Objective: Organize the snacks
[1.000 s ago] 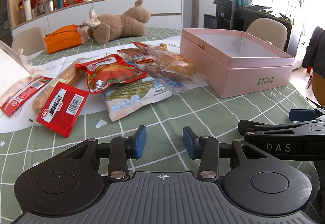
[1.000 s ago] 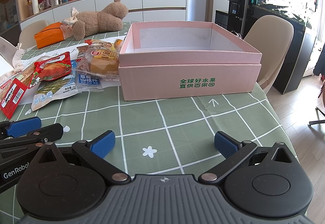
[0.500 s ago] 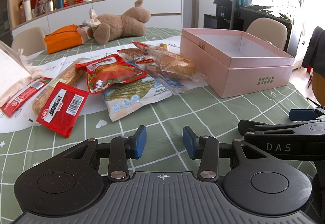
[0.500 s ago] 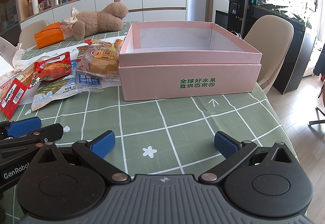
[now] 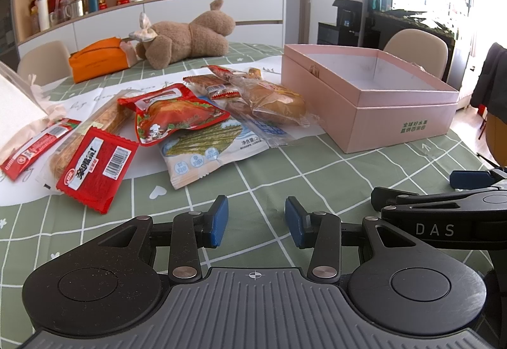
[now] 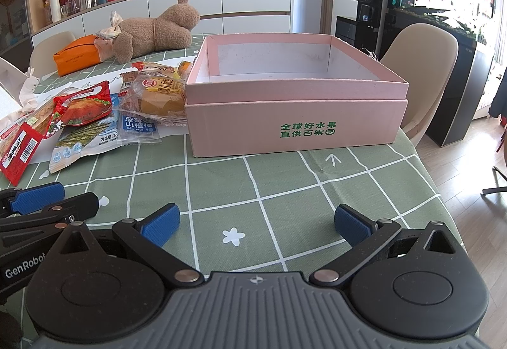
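Plush bear behind snack packets

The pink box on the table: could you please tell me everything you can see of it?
The pink box is square, looks like cardboard, and stands upright and open, with no lid in view. A narrower upper rim sits inside a wider lower band that carries green printed characters on the front. Its pale inside looks empty. It rests on the green checked tablecloth, and a wrapped bun lies against its left side. Neither tool touches it.
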`<act>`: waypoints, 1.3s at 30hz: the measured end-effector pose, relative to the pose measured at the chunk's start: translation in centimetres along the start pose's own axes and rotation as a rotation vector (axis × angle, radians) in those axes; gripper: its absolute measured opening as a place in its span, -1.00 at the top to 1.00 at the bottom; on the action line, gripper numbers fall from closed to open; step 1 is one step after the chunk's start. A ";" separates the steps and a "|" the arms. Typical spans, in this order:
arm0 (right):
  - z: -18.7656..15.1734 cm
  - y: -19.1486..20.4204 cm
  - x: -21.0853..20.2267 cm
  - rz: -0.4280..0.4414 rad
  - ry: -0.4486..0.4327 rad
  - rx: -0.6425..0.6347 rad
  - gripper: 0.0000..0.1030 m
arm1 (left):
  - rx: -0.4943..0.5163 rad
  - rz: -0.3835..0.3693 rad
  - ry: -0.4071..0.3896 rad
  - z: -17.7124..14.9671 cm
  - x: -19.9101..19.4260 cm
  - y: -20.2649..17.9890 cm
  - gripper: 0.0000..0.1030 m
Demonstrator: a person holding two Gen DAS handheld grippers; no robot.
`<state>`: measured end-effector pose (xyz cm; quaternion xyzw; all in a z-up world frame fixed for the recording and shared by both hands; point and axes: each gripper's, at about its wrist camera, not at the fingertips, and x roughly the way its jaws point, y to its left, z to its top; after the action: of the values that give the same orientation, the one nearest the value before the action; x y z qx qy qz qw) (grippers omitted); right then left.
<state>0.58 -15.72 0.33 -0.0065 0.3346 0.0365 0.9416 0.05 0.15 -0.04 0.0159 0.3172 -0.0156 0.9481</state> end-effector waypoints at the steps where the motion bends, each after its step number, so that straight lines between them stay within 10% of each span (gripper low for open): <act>1: 0.0 0.0 0.0 0.006 0.000 -0.004 -1.00 | 0.003 0.000 0.010 0.1 -0.1 0.0 0.10; 7: 2.0 -0.3 0.2 0.039 0.172 -0.030 -1.00 | -0.130 -0.165 0.178 4.3 -0.8 4.0 0.10; 12: 1.9 0.1 0.3 0.005 0.196 -0.005 -1.00 | -0.043 -0.015 0.089 9.1 -1.6 10.7 0.11; 16: 2.6 0.6 0.8 -0.007 0.235 0.003 -1.00 | -0.164 0.027 0.162 11.3 1.3 19.2 0.13; 21: 3.6 2.4 1.2 0.032 0.314 -0.025 -0.99 | -0.078 0.078 0.291 11.4 6.6 25.1 0.14; 33: 5.3 7.3 -0.3 0.126 0.301 -0.119 -0.92 | -0.135 0.056 0.363 10.8 10.4 29.9 -0.19; 39: 5.7 7.9 -0.3 0.169 0.292 -0.102 -0.92 | -0.055 0.030 0.419 9.9 9.0 26.4 -0.25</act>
<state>3.40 -7.61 5.04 -0.0315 0.4648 0.1311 0.8751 14.22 26.00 2.97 -0.0026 0.5073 0.0108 0.8617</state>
